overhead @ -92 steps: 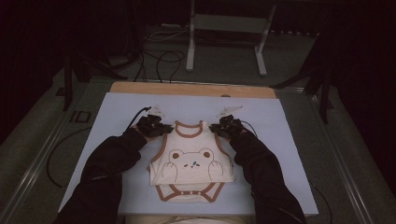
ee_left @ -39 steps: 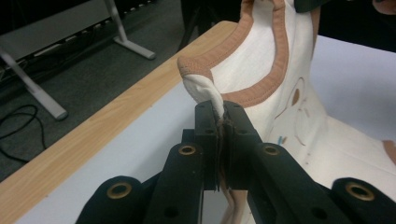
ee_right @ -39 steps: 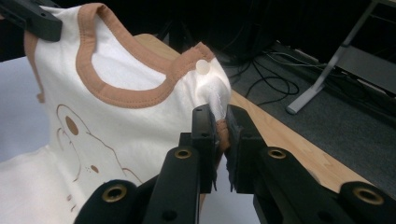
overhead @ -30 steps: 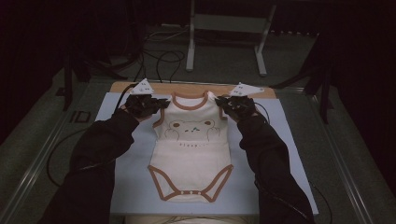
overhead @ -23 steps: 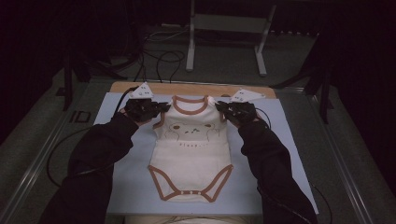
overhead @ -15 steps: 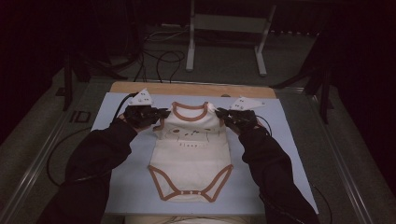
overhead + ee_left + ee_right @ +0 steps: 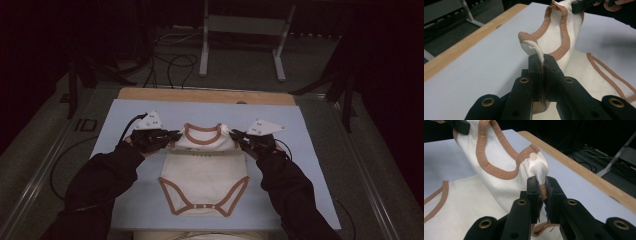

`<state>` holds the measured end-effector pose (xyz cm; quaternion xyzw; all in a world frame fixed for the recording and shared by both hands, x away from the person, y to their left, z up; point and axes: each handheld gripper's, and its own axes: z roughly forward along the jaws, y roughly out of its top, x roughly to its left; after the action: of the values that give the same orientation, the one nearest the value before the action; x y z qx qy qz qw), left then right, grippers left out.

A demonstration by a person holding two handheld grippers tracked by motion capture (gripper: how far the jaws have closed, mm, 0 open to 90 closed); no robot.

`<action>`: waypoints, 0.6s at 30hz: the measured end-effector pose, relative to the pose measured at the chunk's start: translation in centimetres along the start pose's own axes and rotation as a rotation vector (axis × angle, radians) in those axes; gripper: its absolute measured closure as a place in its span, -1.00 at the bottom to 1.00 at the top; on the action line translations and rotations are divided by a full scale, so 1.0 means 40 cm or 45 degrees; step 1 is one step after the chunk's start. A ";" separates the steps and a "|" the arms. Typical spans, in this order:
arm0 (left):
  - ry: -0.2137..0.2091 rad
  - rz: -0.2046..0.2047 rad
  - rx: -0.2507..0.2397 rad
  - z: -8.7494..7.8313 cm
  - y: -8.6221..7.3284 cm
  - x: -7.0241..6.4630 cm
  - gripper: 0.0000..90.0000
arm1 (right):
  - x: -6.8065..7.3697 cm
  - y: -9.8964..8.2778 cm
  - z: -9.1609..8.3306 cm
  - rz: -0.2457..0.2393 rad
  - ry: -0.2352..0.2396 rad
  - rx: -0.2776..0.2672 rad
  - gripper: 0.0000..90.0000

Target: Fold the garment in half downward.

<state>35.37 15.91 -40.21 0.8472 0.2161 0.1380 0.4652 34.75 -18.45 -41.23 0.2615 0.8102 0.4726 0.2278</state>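
Observation:
A white baby bodysuit (image 7: 205,172) with brown trim lies on the pale blue mat (image 7: 115,120), its snap end toward the person. My left gripper (image 7: 176,135) is shut on its left shoulder strap and my right gripper (image 7: 234,134) on the right one, so the neckline is lifted between them. In the left gripper view the jaws (image 7: 542,58) pinch the white fabric and trim of the bodysuit (image 7: 554,37). The other gripper (image 7: 584,5) shows at top right. In the right gripper view the jaws (image 7: 541,182) clamp the snap shoulder of the bodysuit (image 7: 499,182).
The mat lies on a wooden board whose far edge (image 7: 205,95) shows beyond it. Behind the table stand a metal frame's legs (image 7: 240,30) and loose cables (image 7: 170,60) on the floor. Dark sleeves (image 7: 100,185) come in from the bottom.
Both grippers have come toward the person and sunk a little, bringing the shoulders along. The bodysuit's top is bending over its front, and the printed face has gone out of sight.

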 end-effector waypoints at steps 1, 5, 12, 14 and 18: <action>-0.003 -0.002 0.003 0.000 -0.006 -0.006 0.95 | 0.004 -0.006 -0.002 -0.001 0.006 0.003 0.84; -0.022 0.004 0.007 -0.005 -0.022 -0.026 0.95 | 0.024 -0.025 -0.011 -0.003 0.022 0.005 0.84; -0.051 -0.003 0.013 -0.006 -0.055 -0.059 0.95 | 0.062 -0.056 -0.025 0.007 0.052 0.001 0.84; -0.058 0.003 0.018 -0.005 -0.064 -0.069 0.95 | 0.071 -0.065 -0.027 0.010 0.062 0.005 0.84; -0.073 0.012 0.030 -0.003 -0.077 -0.088 0.95 | 0.088 -0.080 -0.029 0.003 0.070 0.023 0.84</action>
<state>31.53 15.72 -42.87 0.8573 0.2003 0.1135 0.4605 30.71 -18.27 -43.96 0.2514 0.8200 0.4726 0.2025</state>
